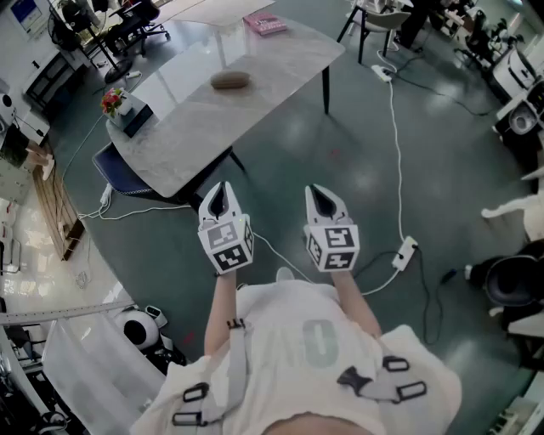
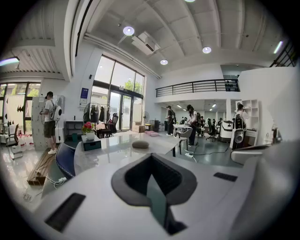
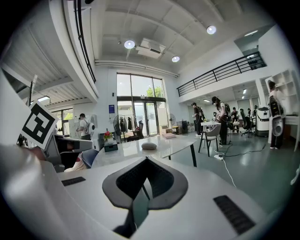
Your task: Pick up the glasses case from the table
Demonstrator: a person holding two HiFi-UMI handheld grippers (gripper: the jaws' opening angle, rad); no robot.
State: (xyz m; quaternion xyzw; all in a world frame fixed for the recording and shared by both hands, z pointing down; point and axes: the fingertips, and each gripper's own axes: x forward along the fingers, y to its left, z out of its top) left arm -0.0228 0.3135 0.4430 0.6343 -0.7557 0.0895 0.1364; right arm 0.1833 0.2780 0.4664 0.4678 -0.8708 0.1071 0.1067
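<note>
On the table (image 1: 212,127): glasses case (image 1: 230,81) is laid flat near mid-top; brown, oval, touched by nothing.
Bearing to target: glasses case is seen at 12 o'clock from the left gripper (image 1: 221,189) and at 11 o'clock from the right gripper (image 1: 316,192), well apart from both.
Left gripper: clenched, jaws met tip to tip, nothing held; it is held just off the table's near edge.
Right gripper: clenched likewise, nothing held; it is held over the green floor, at 3 o'clock of the left gripper, side by side with it.
Left gripper view: glasses case (image 2: 140,145) is framed at 12 o'clock, just above the closed jaw tips.
Right gripper view: glasses case (image 3: 149,146) is framed at 12 o'clock above the closed tips.
Far corner: pink book (image 1: 265,23) is set at 1 o'clock of the glasses case.
Left end: flower pot (image 1: 115,102) and dark box (image 1: 136,117) are set at 9 o'clock of the glasses case.
Floor: power strip (image 1: 405,252) is laid at 4 o'clock of the right gripper.
</note>
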